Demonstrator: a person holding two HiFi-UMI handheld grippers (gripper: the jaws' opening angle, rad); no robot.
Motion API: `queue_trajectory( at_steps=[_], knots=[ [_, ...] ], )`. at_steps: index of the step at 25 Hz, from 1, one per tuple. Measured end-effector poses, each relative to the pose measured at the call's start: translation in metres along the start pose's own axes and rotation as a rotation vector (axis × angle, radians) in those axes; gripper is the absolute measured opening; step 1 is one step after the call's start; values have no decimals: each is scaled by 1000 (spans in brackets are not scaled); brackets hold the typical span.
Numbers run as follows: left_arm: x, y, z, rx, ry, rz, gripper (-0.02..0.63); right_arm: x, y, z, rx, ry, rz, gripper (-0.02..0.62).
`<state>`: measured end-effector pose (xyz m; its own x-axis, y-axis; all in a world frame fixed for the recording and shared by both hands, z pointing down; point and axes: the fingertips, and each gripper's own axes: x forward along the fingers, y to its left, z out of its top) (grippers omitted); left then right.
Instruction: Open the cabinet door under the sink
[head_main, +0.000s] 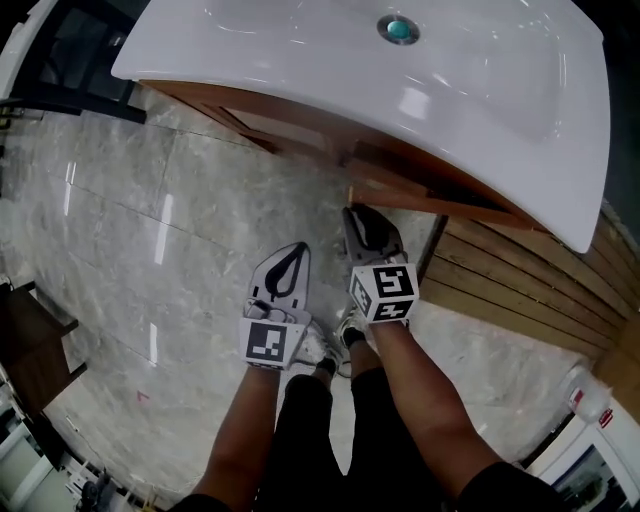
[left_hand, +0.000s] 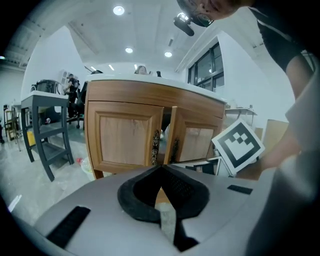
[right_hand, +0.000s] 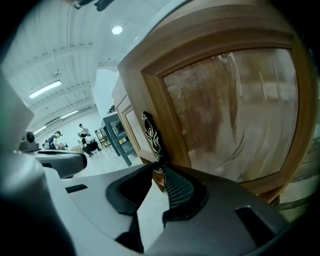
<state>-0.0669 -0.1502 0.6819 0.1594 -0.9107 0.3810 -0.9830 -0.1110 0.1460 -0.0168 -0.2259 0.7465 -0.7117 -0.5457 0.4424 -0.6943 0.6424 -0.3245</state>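
A white sink (head_main: 300, 60) tops a wooden cabinet (left_hand: 150, 100) with two doors. In the left gripper view the left door (left_hand: 125, 137) lies flush, and the right door (left_hand: 197, 140) stands slightly ajar with a dark gap between them. My right gripper (right_hand: 161, 167) is shut on the lower end of the right door's dark ornate handle (right_hand: 151, 135). In the head view the right gripper (head_main: 358, 213) reaches under the sink's rim at that door's edge. My left gripper (head_main: 290, 258) hangs beside it over the floor. The left gripper's (left_hand: 161, 169) tips meet with nothing between them.
A grey metal stand (left_hand: 47, 130) is left of the cabinet. Wooden slats (head_main: 520, 285) lie on the floor to the right, dark furniture (head_main: 35, 335) to the left. The person's legs and shoes (head_main: 330, 350) are right behind the grippers. People sit far off.
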Motion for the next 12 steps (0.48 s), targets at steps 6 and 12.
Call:
queue_trajectory(
  at_steps=[6, 12],
  knots=[
    [-13, -7, -7, 17, 11, -27, 21, -26, 15, -18, -6, 4, 63, 87],
    [-30, -16, -17, 50, 33, -66, 21, -53, 20, -35, -30, 15, 108, 89]
  ],
)
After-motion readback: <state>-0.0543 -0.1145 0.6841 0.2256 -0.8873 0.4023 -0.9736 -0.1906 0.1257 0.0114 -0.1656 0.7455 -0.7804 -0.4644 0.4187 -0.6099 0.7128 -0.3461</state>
